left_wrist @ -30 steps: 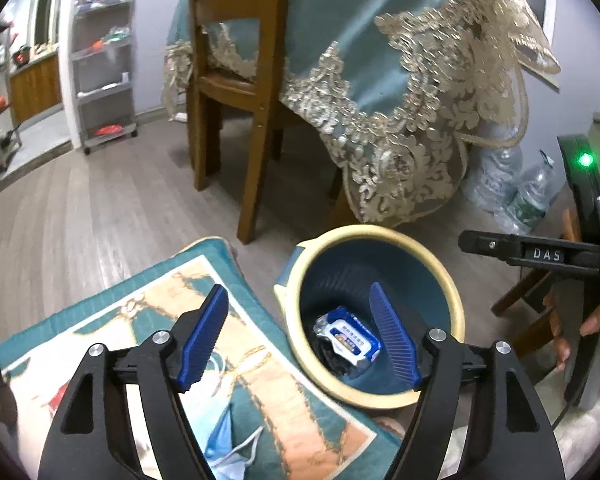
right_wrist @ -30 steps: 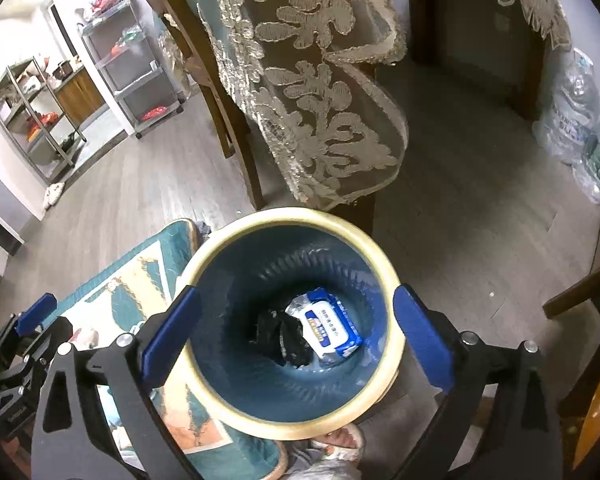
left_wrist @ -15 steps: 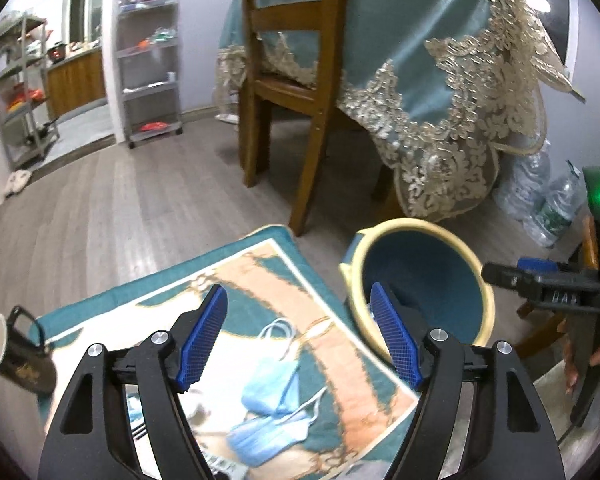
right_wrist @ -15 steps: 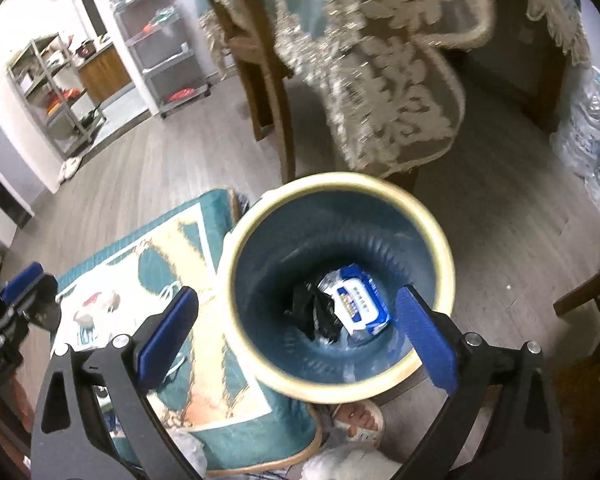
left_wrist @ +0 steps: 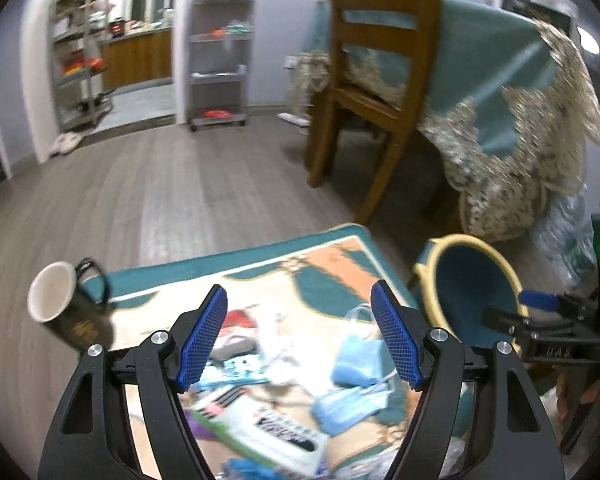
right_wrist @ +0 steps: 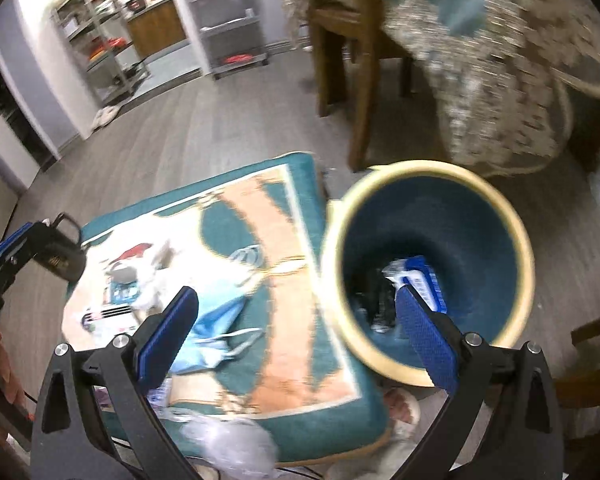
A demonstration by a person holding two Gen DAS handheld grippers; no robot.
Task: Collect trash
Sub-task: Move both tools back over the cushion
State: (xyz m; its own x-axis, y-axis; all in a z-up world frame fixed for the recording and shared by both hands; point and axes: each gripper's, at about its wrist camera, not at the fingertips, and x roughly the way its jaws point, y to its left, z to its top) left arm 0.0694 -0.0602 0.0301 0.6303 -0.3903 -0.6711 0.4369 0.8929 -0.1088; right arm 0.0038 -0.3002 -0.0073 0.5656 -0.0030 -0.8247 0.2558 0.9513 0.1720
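CHANGE: swung off bin (right_wrist: 428, 264) toward rug (left_wrist: 300, 256); wipes pack already binned | TRASH: blue masks (left_wrist: 356, 380) near rug's bin-side edge | left gripper (left_wrist: 300, 340), right gripper (right_wrist: 296, 332): wide, empty | NEXT: likely mask pickup

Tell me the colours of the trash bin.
The trash bin is dark teal inside with a pale yellow rim, clearest in the right wrist view.

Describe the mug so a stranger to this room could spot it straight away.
Find the teal and orange patterned mat on the wooden floor, beside the blue bin with the cream rim. At the mat's far corner from the bin stands a black mug. It alone is rigid and dark, white inside; the rest is masks and wrappers.
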